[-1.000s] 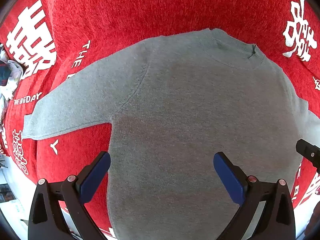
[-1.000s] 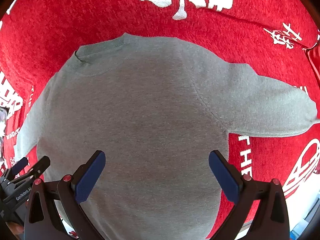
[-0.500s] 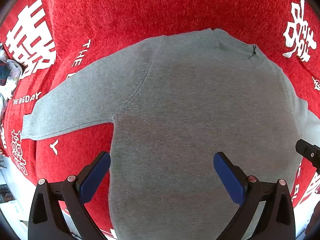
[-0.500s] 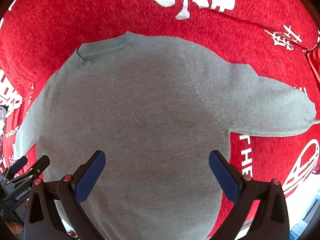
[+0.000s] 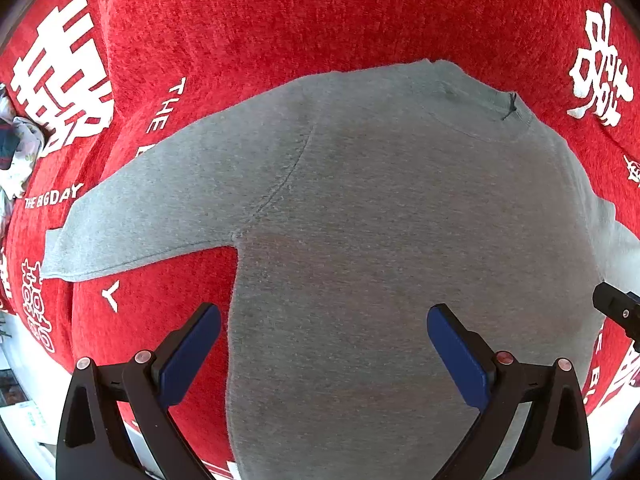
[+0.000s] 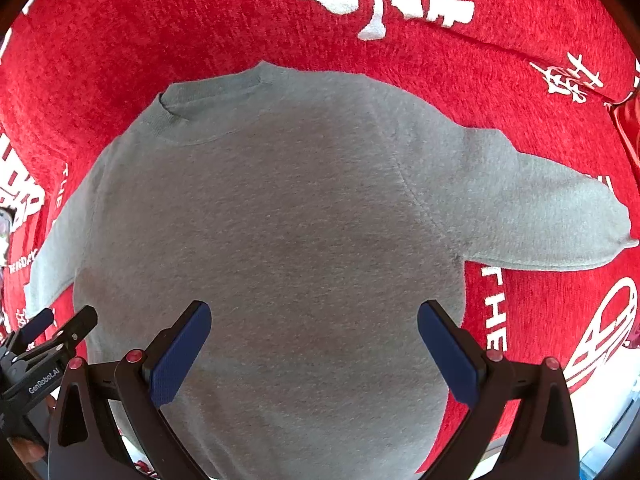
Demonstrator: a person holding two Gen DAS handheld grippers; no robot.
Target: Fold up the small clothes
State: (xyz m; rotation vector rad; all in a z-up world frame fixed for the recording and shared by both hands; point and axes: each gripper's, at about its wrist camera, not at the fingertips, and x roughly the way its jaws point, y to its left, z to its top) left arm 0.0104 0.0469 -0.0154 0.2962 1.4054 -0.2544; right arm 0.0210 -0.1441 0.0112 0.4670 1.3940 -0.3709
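Looking along the left gripper (image 5: 323,350), the jaws stand wide apart with nothing between them, the blue pads (image 5: 191,354) hanging above the lower part of a grey sweater (image 5: 380,240). The sweater lies flat and unfolded on a red cloth (image 5: 280,20) printed with white characters and the words "THE BIG DAY". Its collar (image 5: 480,108) points away from the camera, up and to the right. One sleeve (image 5: 160,208) stretches out to the left, its cuff near the cloth's left side. The left pad sits over red cloth just beside the sweater's side edge; the right pad sits over the grey body. At the far right edge a black tip of the right gripper (image 5: 618,312) pokes in. A small bundle of patterned fabric (image 5: 16,156) lies at the left border.

From the right wrist, the right gripper (image 6: 314,356) is likewise spread wide and holding nothing, both pads over the sweater (image 6: 280,220). The collar (image 6: 200,116) sits at upper left here, and the other sleeve (image 6: 540,216) reaches out to the right across the cloth (image 6: 120,40), ending in a rounded cuff. At lower left the left gripper (image 6: 56,324) shows over the sweater's edge, its fingers apart. A fingertip (image 6: 28,448) of the person shows beneath it.
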